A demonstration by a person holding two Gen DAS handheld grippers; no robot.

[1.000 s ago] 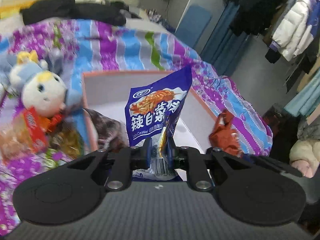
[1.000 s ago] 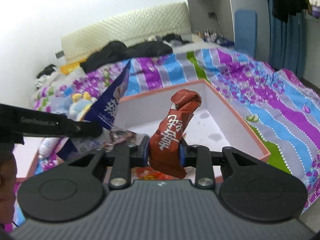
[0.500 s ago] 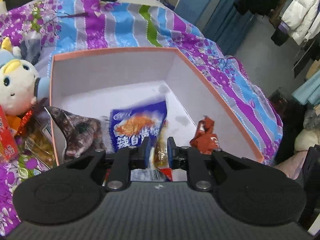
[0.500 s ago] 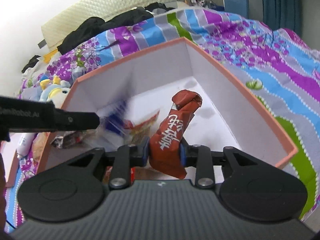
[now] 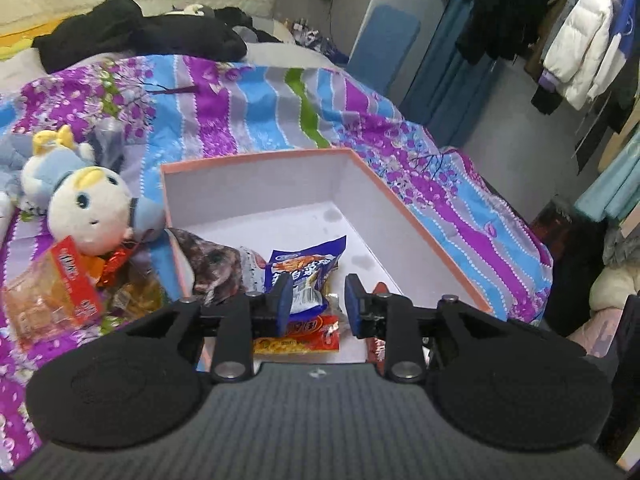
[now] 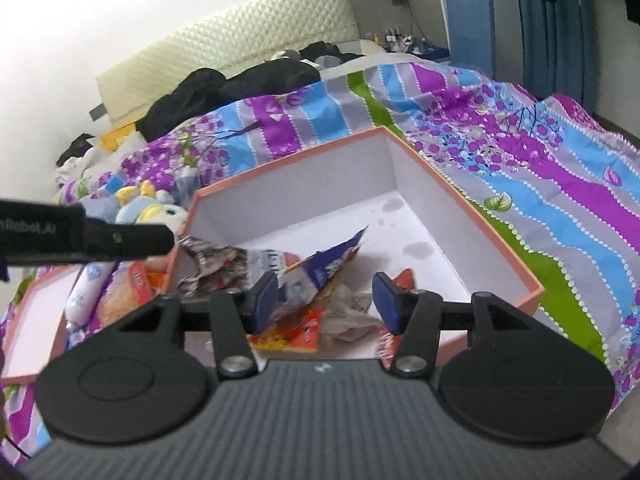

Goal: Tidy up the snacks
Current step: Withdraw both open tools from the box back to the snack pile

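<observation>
Lying in box (image 5: 384, 184), blue packet (image 5: 306, 270) writing unreadable; both hand-held grippers (image 5: 318, 298) (image 6: 326, 298) just spread, empty.

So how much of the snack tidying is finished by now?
Done: several packets, among them the blue packet, lie in the pink box. In hand: nothing; the left gripper and right gripper have just been opening, jaws empty. Left: loose snacks beside the plush toy.

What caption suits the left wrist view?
Open left gripper above blue snack packet lying in pink-rimmed white cardboard box.
</observation>
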